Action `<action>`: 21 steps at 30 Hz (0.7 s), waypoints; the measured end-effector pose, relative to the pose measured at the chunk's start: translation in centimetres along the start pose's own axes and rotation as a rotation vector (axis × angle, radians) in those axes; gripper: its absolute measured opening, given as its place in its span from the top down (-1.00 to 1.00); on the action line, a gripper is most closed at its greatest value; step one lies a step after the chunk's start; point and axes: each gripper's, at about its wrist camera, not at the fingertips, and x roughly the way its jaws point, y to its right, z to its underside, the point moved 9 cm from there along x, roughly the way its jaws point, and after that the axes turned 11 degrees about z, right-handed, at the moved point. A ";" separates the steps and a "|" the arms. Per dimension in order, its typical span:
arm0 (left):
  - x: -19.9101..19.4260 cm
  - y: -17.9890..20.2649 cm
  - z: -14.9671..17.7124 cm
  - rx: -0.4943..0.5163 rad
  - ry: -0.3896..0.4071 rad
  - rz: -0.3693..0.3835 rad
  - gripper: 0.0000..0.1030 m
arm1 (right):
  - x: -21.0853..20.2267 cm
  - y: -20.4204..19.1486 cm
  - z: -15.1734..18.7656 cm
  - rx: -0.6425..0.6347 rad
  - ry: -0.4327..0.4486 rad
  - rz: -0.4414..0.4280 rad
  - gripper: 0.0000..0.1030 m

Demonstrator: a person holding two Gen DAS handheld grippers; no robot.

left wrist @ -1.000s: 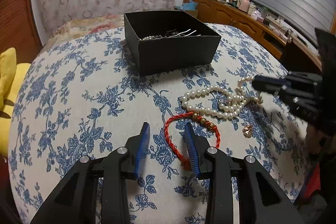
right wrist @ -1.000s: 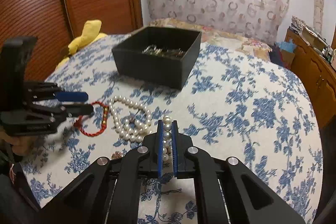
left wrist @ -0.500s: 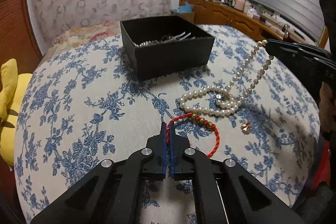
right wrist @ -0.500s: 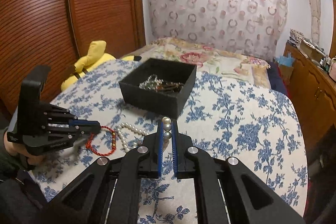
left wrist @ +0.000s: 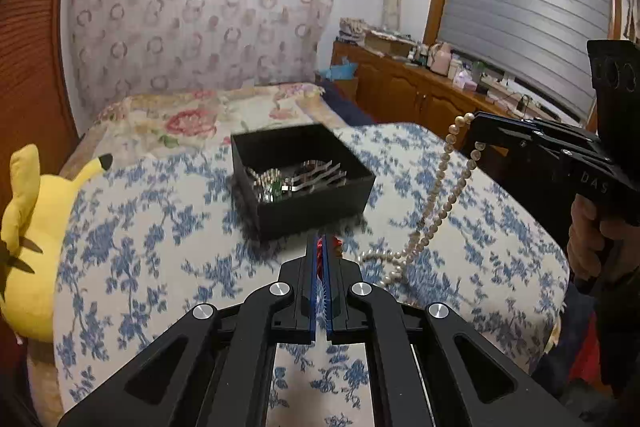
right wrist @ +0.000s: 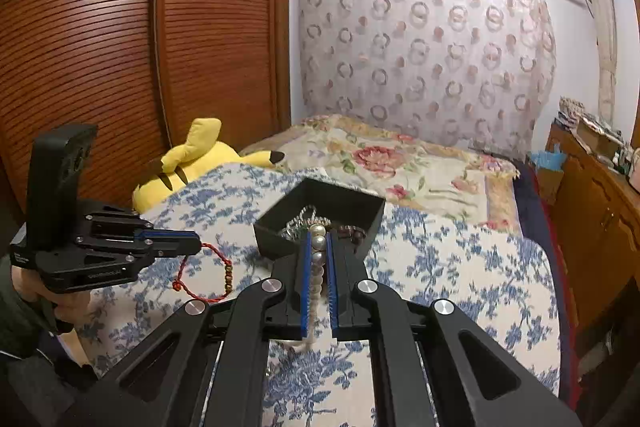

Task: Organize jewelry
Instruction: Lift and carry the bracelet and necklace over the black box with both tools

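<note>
The red cord (right wrist: pixel 202 277) hangs as a loop from the tip of the left gripper (left wrist: pixel 319 247), whose jaws are clenched on it, and it is clear of the floral cloth (left wrist: pixel 132 267); a second ago it lay flat on that cloth with the jaws wide apart either side of it, and half a second ago they had just pinched it where it lay. The pearls (left wrist: pixel 444 203) are pinched between the blue pads of the right gripper (right wrist: pixel 319 241), a few beads showing at the tip, and two strands slope down from there to a small heap left on the cloth beside the black box (left wrist: pixel 304 179). A second ago that gripper held them low with the whole string coiled flat; now most of it is in the air. Both hands have risen and tipped back, so more of the wall and window show than before. The box stands where it did, open, with metal pieces (left wrist: pixel 292 181) inside, just beyond both grippers. I judge both pickups done and the next step to be the carry over the box rim; the trailing pearl tail may drag or snag on the box wall unless lifted higher. A yellow plush (left wrist: pixel 28 227) lies at the cloth's left edge, well apart.
</note>
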 end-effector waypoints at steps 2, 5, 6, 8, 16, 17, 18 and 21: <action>-0.2 0.1 -0.6 0.004 0.012 0.000 0.97 | -0.3 -0.1 -0.8 -0.010 0.014 0.004 0.84; -0.5 0.0 -1.4 0.004 0.030 -0.002 0.97 | -0.9 -0.1 -2.0 -0.021 0.037 0.012 0.84; -0.5 0.0 -1.6 0.004 0.034 -0.002 0.97 | -1.0 0.0 -2.3 -0.024 0.044 0.013 0.84; -0.7 -0.2 -1.9 0.003 0.043 -0.002 0.97 | -1.4 -0.1 -3.2 -0.032 0.059 0.018 0.84; -1.6 -1.2 -2.7 -0.013 0.064 -0.002 0.97 | -2.1 0.1 -5.5 -0.053 0.090 0.025 0.84; -1.7 -1.3 -2.8 -0.014 0.065 -0.001 0.97 | -2.1 0.2 -5.7 -0.057 0.092 0.026 0.84; -1.8 -1.4 -2.9 -0.014 0.067 -0.001 0.97 | -2.1 0.3 -5.8 -0.058 0.093 0.027 0.84; -2.2 -1.9 -3.3 -0.015 0.073 -0.003 0.97 | -2.2 0.5 -6.2 -0.061 0.096 0.027 0.84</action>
